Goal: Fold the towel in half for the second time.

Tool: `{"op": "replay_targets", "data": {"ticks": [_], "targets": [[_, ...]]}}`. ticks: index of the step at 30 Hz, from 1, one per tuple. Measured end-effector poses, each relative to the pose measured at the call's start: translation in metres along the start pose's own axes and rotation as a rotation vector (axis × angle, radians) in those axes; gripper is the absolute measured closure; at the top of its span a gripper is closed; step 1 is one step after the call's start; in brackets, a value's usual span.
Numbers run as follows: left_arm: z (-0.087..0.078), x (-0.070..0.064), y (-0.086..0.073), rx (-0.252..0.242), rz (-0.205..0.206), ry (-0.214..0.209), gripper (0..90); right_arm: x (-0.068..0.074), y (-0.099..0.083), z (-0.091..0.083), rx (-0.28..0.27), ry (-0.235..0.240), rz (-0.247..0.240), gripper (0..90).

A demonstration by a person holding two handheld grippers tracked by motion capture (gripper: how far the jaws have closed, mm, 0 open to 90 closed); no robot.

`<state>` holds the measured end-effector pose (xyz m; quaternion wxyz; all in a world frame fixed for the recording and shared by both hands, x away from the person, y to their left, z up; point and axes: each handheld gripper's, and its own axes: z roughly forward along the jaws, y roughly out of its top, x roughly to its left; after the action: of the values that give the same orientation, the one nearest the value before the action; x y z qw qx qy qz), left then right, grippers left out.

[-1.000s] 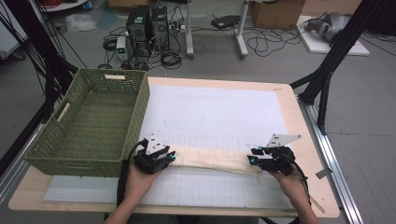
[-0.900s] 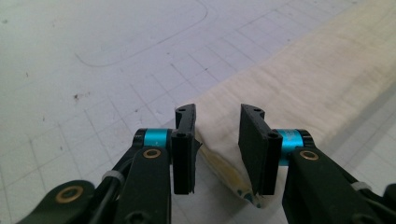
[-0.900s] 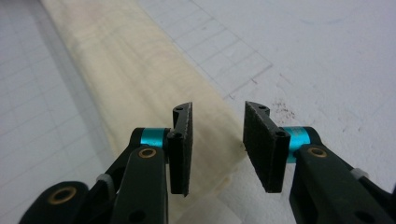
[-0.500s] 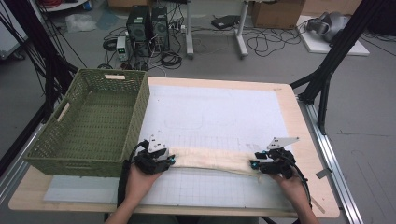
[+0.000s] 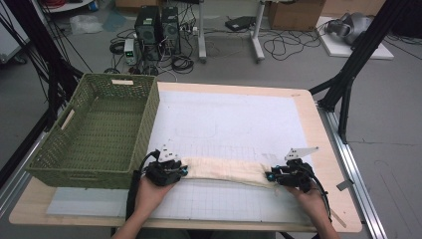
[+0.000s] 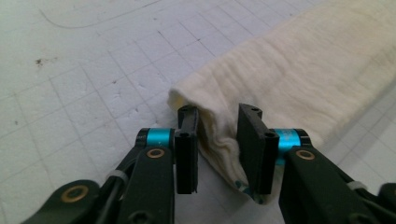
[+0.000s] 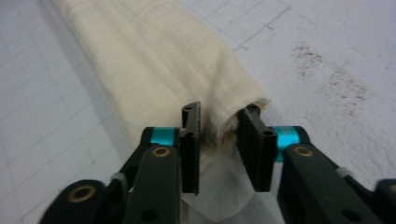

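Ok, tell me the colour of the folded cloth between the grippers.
Cream, off-white; the cloth shows best in the left gripper view.

In the high view both grippers are too small to tell how their fingers stand on the rolled cream cloth [image 5: 226, 171]. In the left gripper view the cloth's far end runs off the top-right edge, and the right finger [image 6: 252, 144] hides part of its near end. In the right gripper view the cloth's underside is hidden, and the picture's edge cuts its far length.
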<state>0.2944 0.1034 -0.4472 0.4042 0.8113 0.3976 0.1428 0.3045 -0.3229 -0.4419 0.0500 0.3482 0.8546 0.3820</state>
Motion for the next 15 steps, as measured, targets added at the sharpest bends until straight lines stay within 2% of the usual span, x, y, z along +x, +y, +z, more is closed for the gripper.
{"op": "replay_targets", "data": {"ticks": [2, 5, 9, 15], "targets": [[0.0, 0.0, 0.0, -0.003, -0.001, -0.011, 76.1, 0.0, 0.0, 0.0, 0.001, 0.011, 0.002, 78.3], [0.0, -0.002, 0.0, -0.006, 0.009, -0.006, 80.7, 0.0, 0.001, 0.001, 0.0, 0.024, -0.005, 79.8], [-0.002, -0.002, -0.001, -0.016, 0.0, 0.011, 82.6, -0.002, 0.003, 0.0, 0.01, 0.031, -0.016, 81.5], [-0.012, -0.005, -0.002, -0.035, 0.012, 0.046, 83.0, -0.002, 0.012, 0.0, 0.023, 0.005, -0.062, 82.2]]}}
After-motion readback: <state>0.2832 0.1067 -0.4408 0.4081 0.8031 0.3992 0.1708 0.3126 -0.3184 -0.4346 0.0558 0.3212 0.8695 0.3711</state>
